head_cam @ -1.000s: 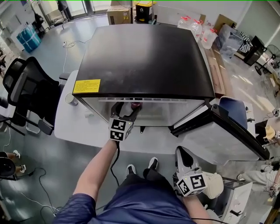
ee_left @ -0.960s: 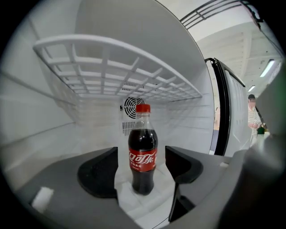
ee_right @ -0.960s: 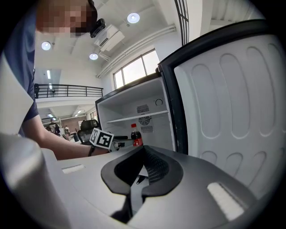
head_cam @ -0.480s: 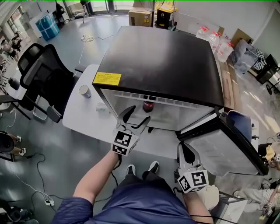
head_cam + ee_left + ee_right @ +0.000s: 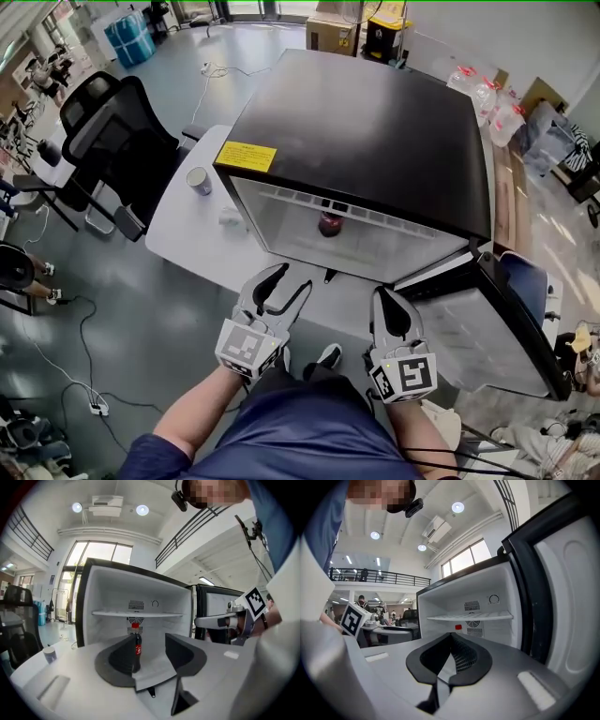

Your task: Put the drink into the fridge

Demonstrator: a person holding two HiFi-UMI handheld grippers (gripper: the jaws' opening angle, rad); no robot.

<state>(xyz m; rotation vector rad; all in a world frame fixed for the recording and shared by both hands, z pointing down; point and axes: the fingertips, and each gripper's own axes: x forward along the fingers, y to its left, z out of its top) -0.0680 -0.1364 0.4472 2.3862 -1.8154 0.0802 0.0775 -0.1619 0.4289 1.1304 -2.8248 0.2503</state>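
Jaws of the left gripper (image 5: 291,278) (image 5: 151,651) stand spread wide with nothing between them; its own view looks through the gap into the fridge. The right gripper (image 5: 387,302) (image 5: 450,641) has its jaws pressed together at the tips, holding nothing. Both grippers hang just in front of the fridge opening, close to the person's body, left and right near each other but apart.

The bottle (image 5: 328,223) (image 5: 136,641) (image 5: 458,627) stands upright on the floor of the fridge (image 5: 366,122) (image 5: 112,597) (image 5: 487,597), under the shelf (image 5: 136,614) (image 5: 468,617) and in front of the fan grille at the back. It is dark, with a red cap and a red label, and is well clear of both grippers. In the right gripper view only its cap shows above the jaws.

The door (image 5: 478,309) (image 5: 220,604) (image 5: 562,588) is swung open to the right, beside the right gripper. A yellow label (image 5: 247,155) sits at the front left corner of the black fridge top.

The fridge rests on a white table (image 5: 187,225). A cup (image 5: 199,180) (image 5: 49,655) stands on the table to the left of the fridge, and a black chair (image 5: 122,150) is at that side of the table.
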